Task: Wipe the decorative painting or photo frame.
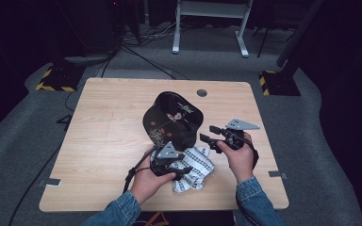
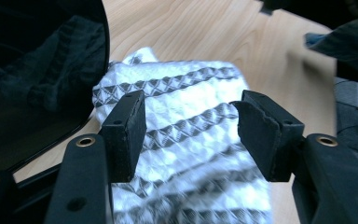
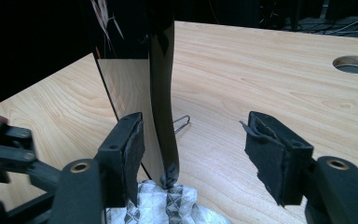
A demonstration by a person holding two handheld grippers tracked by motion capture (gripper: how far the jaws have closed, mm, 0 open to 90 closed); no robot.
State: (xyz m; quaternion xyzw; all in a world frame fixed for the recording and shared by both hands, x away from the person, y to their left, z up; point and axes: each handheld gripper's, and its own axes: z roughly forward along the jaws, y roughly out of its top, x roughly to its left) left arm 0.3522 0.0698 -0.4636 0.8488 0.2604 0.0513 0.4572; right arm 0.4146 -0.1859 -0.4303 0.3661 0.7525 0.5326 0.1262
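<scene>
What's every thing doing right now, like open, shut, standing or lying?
Plate: tilted up on edge, on a wire stand.
Cloth: crumpled, lying on the table.
Left gripper: open, over the cloth.
Right gripper: open, plate rim between its jaws, not pinched.

The tray (image 1: 173, 117) stands tilted on edge near the middle of the table (image 1: 103, 141), its lower edge meeting the folded cloth (image 1: 193, 167) that lies in front of it toward the person. The round hole (image 1: 201, 92) in the table lies behind the tray, near the far edge.
</scene>
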